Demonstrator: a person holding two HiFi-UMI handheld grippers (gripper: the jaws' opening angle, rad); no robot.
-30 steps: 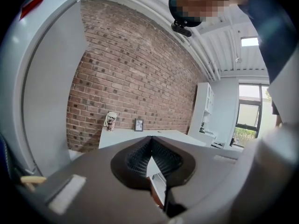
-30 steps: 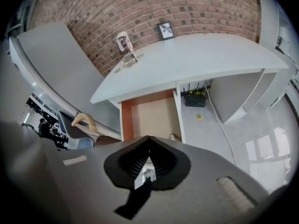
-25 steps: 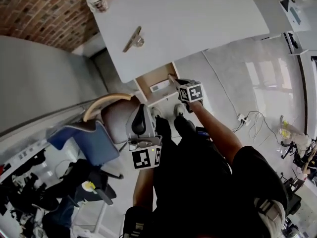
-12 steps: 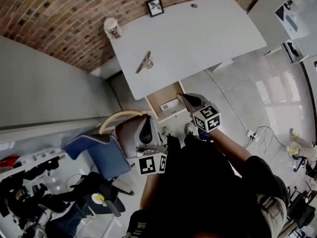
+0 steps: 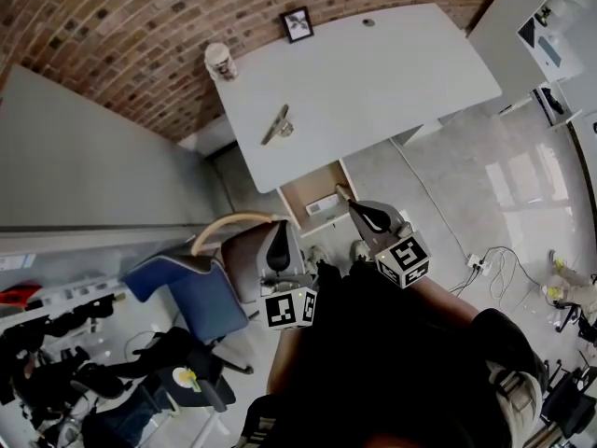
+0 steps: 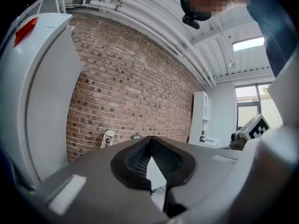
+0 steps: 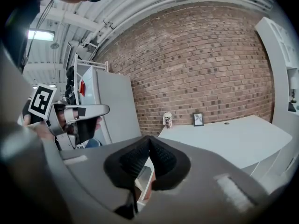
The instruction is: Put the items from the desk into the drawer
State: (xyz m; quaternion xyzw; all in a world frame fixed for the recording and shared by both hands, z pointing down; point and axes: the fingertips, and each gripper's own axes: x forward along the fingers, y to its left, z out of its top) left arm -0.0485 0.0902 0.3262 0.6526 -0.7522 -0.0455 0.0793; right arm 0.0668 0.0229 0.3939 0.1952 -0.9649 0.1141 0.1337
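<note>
On the white desk (image 5: 373,73) stand a paper cup (image 5: 221,62) and a small picture frame (image 5: 298,23), and a flat metal object (image 5: 278,125) lies near its front edge. The cup (image 7: 167,120) and frame (image 7: 198,119) also show in the right gripper view. Under the desk the wooden drawer (image 5: 300,187) stands open with a white item (image 5: 324,203) inside. My right gripper (image 5: 353,203) hangs just in front of the drawer, shut and empty. My left gripper (image 5: 279,227) is lower left of it, beside the chair, jaws together with nothing held.
A grey chair with a tan backrest (image 5: 229,224) stands left of the drawer, a blue chair (image 5: 182,283) beyond it. A grey partition (image 5: 93,166) runs along the left. Brick wall (image 5: 131,35) lies behind the desk. Cables (image 5: 494,255) lie on the floor at right.
My right gripper has lifted up and back from the drawer opening. The head view has swung to take in the whole desk. The left gripper rose a little.
</note>
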